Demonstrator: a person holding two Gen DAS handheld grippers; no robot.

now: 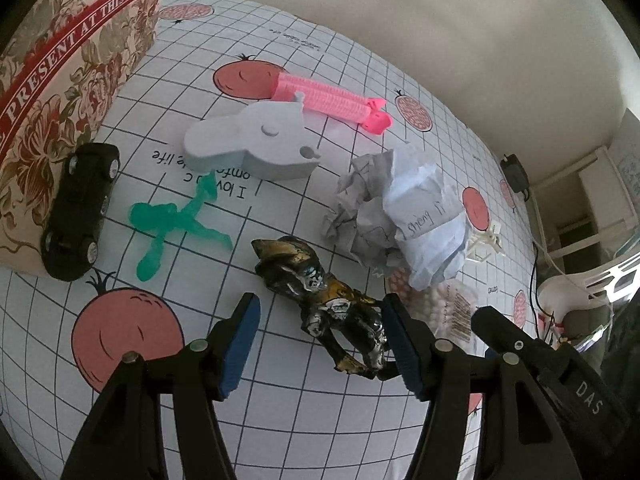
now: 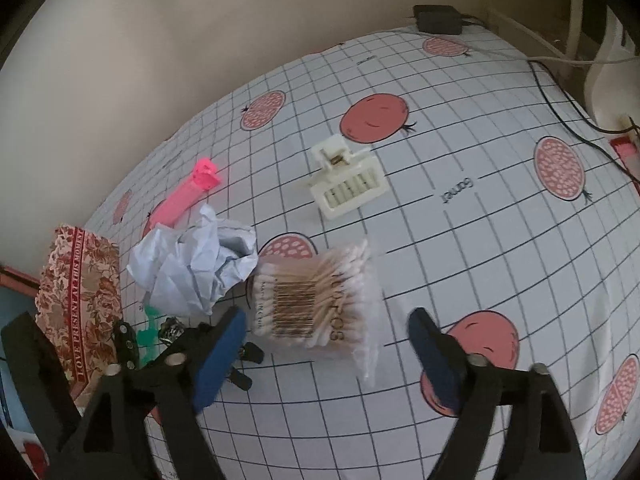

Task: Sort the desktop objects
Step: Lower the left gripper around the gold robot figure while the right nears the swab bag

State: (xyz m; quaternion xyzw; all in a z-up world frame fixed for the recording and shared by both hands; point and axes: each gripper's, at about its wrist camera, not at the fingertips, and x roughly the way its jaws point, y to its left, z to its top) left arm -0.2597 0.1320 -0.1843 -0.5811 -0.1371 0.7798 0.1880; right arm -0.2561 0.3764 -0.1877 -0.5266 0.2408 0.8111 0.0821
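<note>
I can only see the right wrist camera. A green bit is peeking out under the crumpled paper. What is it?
Observer: A see-through green toy figure, lying flat with its arms and legs spread.
Operator: What's beside the flowery box?
Observer: A black toy car, right up against the box's side.
Operator: What is the left gripper doing?
Observer: It is open, with a black and gold toy figure lying between its fingers.
</note>
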